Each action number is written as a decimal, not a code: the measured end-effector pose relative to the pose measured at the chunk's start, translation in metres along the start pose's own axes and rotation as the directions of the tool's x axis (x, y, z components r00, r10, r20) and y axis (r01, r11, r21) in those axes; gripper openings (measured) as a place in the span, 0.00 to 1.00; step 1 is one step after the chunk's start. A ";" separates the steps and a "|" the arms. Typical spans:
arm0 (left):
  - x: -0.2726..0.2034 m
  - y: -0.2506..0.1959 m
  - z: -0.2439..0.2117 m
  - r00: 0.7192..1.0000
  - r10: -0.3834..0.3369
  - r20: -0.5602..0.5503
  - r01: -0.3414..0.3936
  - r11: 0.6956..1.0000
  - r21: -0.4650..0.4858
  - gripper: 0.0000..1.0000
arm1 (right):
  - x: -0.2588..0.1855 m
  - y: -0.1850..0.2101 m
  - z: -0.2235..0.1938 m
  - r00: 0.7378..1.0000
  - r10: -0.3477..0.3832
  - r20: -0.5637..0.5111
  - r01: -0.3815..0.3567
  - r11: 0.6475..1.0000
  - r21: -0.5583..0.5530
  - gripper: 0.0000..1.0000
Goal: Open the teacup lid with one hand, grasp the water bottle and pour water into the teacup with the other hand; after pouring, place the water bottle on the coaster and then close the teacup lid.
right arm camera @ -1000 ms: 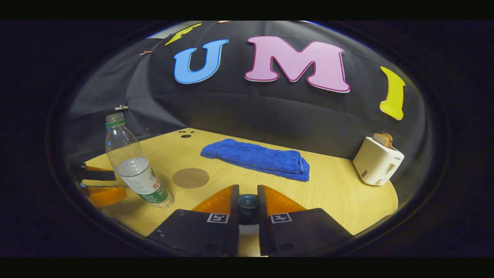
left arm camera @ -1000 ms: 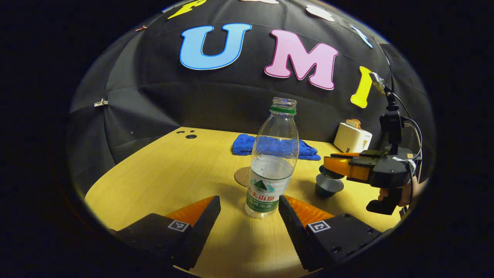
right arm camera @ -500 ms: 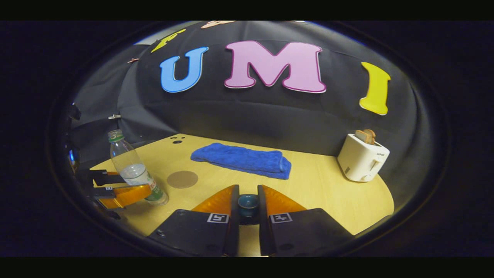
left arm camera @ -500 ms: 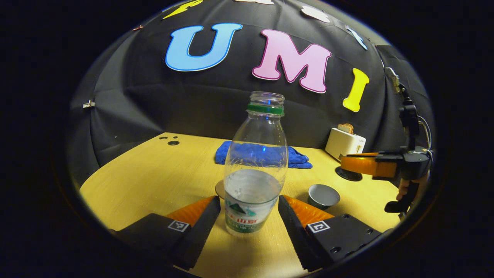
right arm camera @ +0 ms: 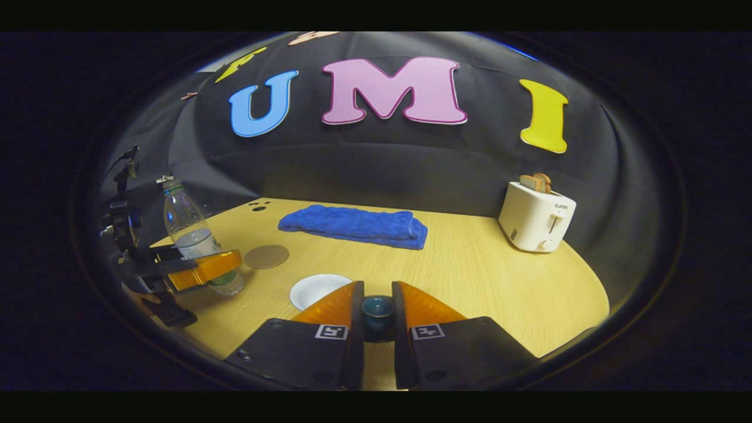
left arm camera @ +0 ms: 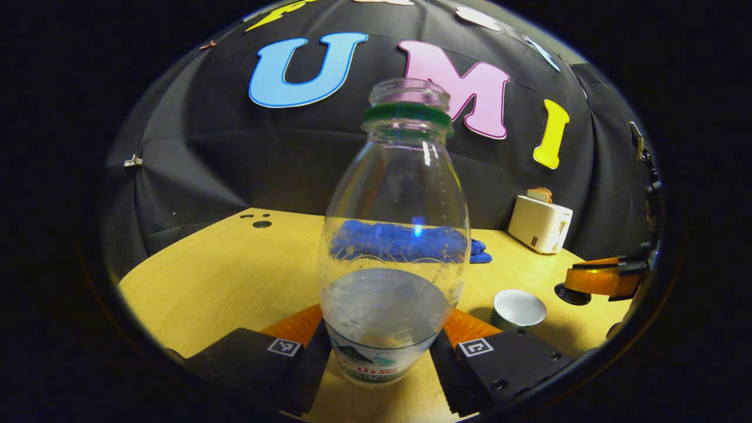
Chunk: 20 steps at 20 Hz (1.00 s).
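on the table (right arm camera: 470,270), the bottle (left arm camera: 392,247) stands between the left gripper (left arm camera: 382,346)'s spread fingers, near contact; cup (left arm camera: 517,308) at four o'clock. close squarely below the waterline, then lift upright. right gripper (right arm camera: 378,314) is clamped on the lid (right arm camera: 378,310).

A light wood-grain table (right arm camera: 482,276) is being lit from above — its rounded edge is being swallowed by shadow. The black cloth wall (right arm camera: 376,170) is being draped behind it, pinned by a small clip (left arm camera: 133,160) — folds are being shown.
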<state>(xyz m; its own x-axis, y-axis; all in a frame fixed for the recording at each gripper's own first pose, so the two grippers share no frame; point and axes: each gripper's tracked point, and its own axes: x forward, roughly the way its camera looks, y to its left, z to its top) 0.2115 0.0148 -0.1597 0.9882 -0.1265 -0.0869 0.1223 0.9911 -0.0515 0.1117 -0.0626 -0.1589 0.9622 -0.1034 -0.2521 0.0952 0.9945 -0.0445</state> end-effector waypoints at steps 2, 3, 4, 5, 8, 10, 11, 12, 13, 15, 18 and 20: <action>0.001 0.000 0.000 1.000 0.008 -0.005 -0.008 1.000 0.026 0.80 | -0.001 -0.001 -0.003 1.000 0.004 -0.004 -0.004 1.000 0.005 0.24; 0.001 0.000 0.000 1.000 0.015 -0.007 -0.015 0.999 0.036 0.73 | -0.001 -0.002 -0.003 1.000 0.005 -0.004 -0.005 1.000 0.009 0.24; 0.000 -0.001 0.000 1.000 0.025 -0.015 -0.025 0.998 0.060 0.77 | -0.002 -0.004 -0.002 1.000 0.004 -0.002 -0.004 1.000 0.010 0.29; -0.001 0.002 0.000 0.999 0.043 -0.021 -0.040 0.994 0.099 0.76 | -0.002 -0.007 -0.001 1.000 -0.001 0.001 0.001 1.000 0.007 0.24; 0.001 0.007 0.011 0.997 0.082 -0.008 -0.078 0.968 0.240 0.76 | -0.003 -0.019 0.001 1.000 -0.016 0.009 0.016 1.000 -0.010 0.24; 0.003 0.008 0.016 0.995 0.100 -0.010 -0.091 0.937 0.336 0.76 | -0.004 -0.029 -0.001 1.000 -0.024 0.007 0.024 1.000 -0.007 0.24; 0.005 0.008 0.016 0.994 0.107 -0.018 -0.092 0.921 0.378 0.76 | -0.005 -0.034 -0.001 1.000 -0.030 0.008 0.030 1.000 -0.005 0.29; 0.009 0.009 0.018 0.993 0.116 -0.017 -0.098 0.901 0.422 0.76 | -0.006 -0.038 -0.001 0.999 -0.038 0.014 0.038 0.999 -0.007 0.29; 0.013 0.009 0.020 0.991 0.130 -0.019 -0.106 0.878 0.466 0.76 | -0.007 -0.043 0.001 0.999 -0.048 0.025 0.048 0.999 -0.011 0.26; 0.016 0.009 0.019 0.988 0.152 -0.027 -0.110 0.819 0.563 0.76 | -0.009 -0.053 0.000 0.998 -0.060 0.025 0.060 0.998 -0.014 0.22; 0.025 0.005 0.023 0.984 0.175 -0.029 -0.102 0.690 0.716 0.76 | -0.013 -0.072 0.000 0.996 -0.083 0.030 0.083 0.996 -0.011 0.28; 0.029 -0.003 0.023 0.984 0.178 -0.024 -0.087 0.590 0.803 0.76 | -0.018 -0.083 -0.002 0.994 -0.101 0.032 0.101 0.995 -0.006 0.22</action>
<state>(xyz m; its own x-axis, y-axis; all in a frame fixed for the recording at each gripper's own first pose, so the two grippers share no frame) 0.2420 0.0086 -0.1393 0.9916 0.0505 -0.1188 0.0610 0.6278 0.7760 0.0862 -0.1436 -0.1523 0.9553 -0.2026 -0.2155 0.1906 0.9788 -0.0753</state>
